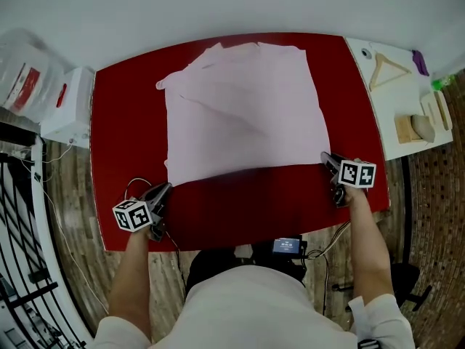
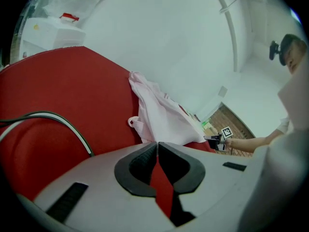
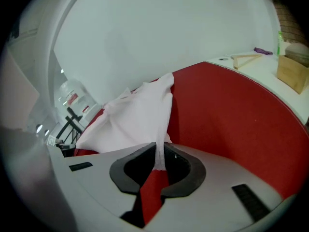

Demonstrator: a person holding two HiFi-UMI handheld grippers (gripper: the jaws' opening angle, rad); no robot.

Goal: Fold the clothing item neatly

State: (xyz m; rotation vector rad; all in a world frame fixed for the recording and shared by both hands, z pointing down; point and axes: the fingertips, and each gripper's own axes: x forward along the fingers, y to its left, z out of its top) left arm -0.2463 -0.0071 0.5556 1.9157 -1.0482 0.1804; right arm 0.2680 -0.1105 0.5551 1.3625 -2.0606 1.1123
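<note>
Garment (image 1: 243,111) lies flat on the bench (image 1: 240,209): we find the right gripper (image 1: 326,158) pinching its near right corner, the left gripper (image 1: 166,188) just beside the near left corner, jaws pressed together, empty.

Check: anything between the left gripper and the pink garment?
Only bare red tabletop separates the left gripper from the pink garment, as both the head view and the left gripper view show.

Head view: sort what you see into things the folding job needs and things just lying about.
Job: pink garment; red table; right hand-held gripper, pinching the garment's near corner; left hand-held gripper, shut on nothing.
Lying about: wooden hanger; wooden block; white box; plastic bag.
</note>
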